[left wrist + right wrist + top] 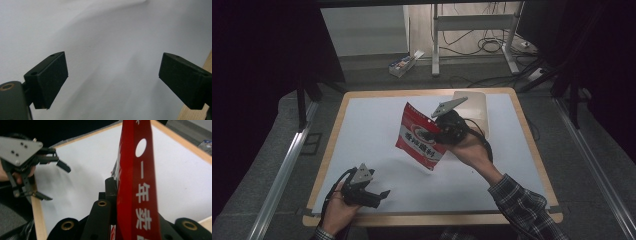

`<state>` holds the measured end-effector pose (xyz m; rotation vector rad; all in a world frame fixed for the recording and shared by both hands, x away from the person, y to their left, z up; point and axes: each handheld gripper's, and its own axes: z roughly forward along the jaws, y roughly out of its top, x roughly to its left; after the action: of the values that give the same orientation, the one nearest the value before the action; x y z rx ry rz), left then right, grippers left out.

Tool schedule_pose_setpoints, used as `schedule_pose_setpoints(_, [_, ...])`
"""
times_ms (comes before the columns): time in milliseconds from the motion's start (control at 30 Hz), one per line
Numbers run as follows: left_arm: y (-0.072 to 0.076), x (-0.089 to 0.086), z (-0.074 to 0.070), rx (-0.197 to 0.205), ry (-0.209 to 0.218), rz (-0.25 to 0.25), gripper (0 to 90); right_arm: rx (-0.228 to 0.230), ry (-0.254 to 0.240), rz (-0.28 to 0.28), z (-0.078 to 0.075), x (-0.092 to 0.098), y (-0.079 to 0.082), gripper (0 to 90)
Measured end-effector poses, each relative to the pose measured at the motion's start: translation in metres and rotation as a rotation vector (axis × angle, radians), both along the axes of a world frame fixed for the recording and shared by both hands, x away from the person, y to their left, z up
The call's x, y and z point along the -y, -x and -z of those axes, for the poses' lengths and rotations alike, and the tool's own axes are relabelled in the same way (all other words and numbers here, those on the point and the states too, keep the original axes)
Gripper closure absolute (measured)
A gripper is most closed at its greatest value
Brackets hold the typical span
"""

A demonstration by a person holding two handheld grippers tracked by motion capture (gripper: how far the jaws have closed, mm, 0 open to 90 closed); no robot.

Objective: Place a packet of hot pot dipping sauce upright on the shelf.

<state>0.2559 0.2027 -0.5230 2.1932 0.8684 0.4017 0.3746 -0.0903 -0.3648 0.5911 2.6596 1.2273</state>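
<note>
A red snack bag (421,136) with white print hangs tilted above the middle of the white sheet (377,125). My right gripper (439,131) is shut on its right edge. In the right gripper view the bag's red top strip (140,185), with a hang hole, rises between the jaws. My left gripper (379,196) rests low near the table's front left edge, open and holding nothing. In the left gripper view its two black pads (48,77) stand wide apart over bare white sheet. The right gripper view also catches the left gripper (53,181) at its left side.
A pale box (472,107) stands at the back right of the table, behind the right hand. The wooden table rim (432,218) runs along the front. On the floor beyond lie a small carton (402,65), cables and a metal frame's legs (435,45).
</note>
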Motion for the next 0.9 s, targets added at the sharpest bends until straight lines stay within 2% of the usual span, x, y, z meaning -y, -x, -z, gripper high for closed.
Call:
schedule_pose_setpoints(767, [-0.002,0.001,0.003,-0.022,-0.006,0.012,8.4,0.07,-0.009,0.054,-0.038,0.001,-0.045,87.9])
schedule_pose_setpoints(900, [-0.002,0.001,0.003,-0.023,-0.004,0.014,8.4,0.088,-0.005,0.078,-0.045,0.003,-0.056,87.9])
